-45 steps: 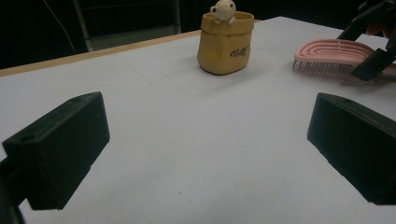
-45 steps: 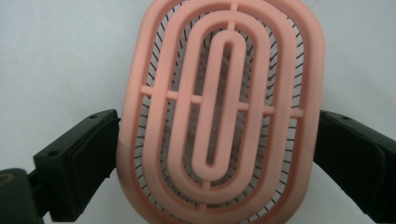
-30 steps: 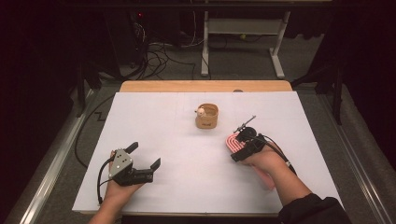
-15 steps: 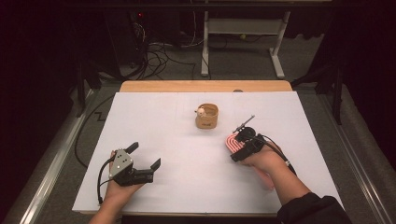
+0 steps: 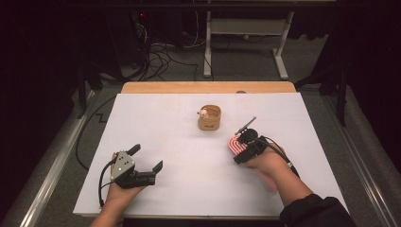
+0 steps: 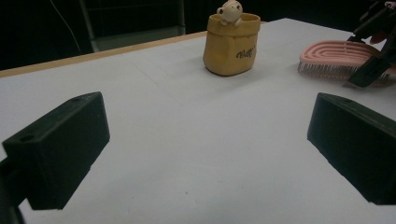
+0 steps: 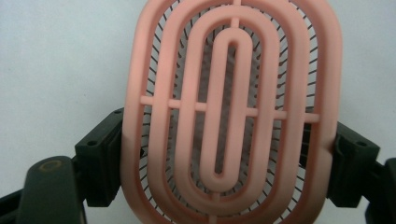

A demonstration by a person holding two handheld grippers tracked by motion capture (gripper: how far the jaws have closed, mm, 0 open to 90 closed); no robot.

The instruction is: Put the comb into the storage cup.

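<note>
The white table (image 5: 189, 142) lay before me, its wooden far edge (image 5: 208, 87) showing beyond the white sheet, and past that the dark floor with a tangle of cables (image 5: 161, 56) and the white legs of a frame (image 5: 246, 42).

My left gripper (image 5: 147, 160) rested low on the near left part of the table, my hand (image 5: 118, 191) under it. Its jaws stood wide apart with nothing but bare table between them; in the left gripper view the two black blocks sat at either side of the picture, far from each other.

My right gripper (image 5: 239, 150) was on the right side of the table, nearer the middle, with my right hand (image 5: 267, 163) and dark sleeve (image 5: 314, 213) behind it. Its jaws were closed on a pink hairbrush (image 7: 231, 107), one jaw pressed against each long side of the oval head. The right gripper view showed the brush's open back of nested pink loops, with dark bristles behind them pointing down toward the table. From the left gripper view, the bristles looked to be touching the table or just above it; I could not tell which.

A small tan pot (image 5: 209, 118) stood upright near the middle of the table toward the far edge, just beyond the brush and apart from it. A little cream figure (image 6: 229, 10) peeked over its rim.
</note>
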